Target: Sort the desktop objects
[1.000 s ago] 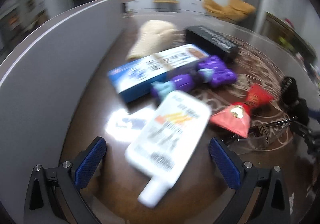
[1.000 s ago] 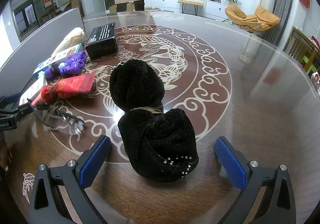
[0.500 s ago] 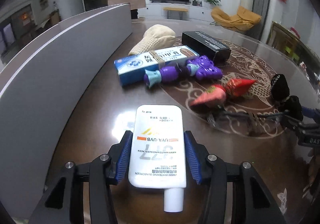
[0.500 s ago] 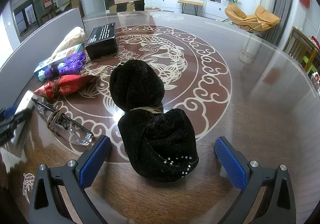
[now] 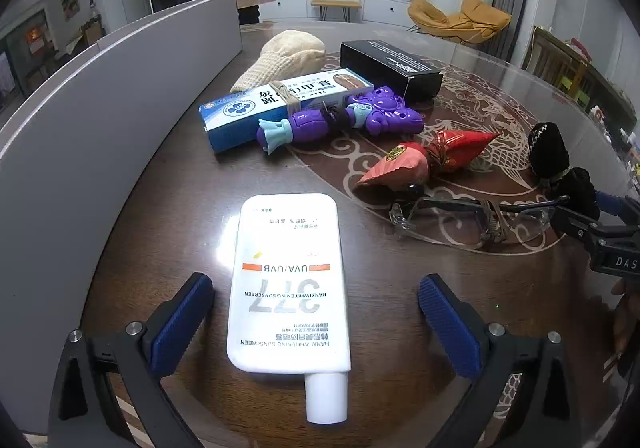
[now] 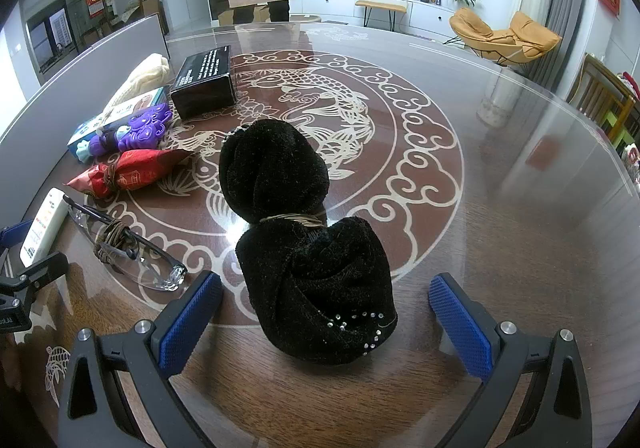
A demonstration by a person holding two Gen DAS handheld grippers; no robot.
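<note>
The left gripper [image 5: 316,324] was opening around the tube [image 5: 288,284], untouched; judged light, slick, best pinched mid-body. The right gripper [image 6: 324,324] was spread.

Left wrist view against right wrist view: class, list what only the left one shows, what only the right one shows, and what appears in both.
Only the left wrist view shows the sunscreen tube's printed face and white cap, lying free between the opening left gripper's jaws.

Only the right wrist view shows the black knit bundle whole, with its rhinestones, between the open right gripper's jaws, untouched.

Both show the glasses, red pouch, purple toy, blue-and-white box, black box and cream knit item.
</note>
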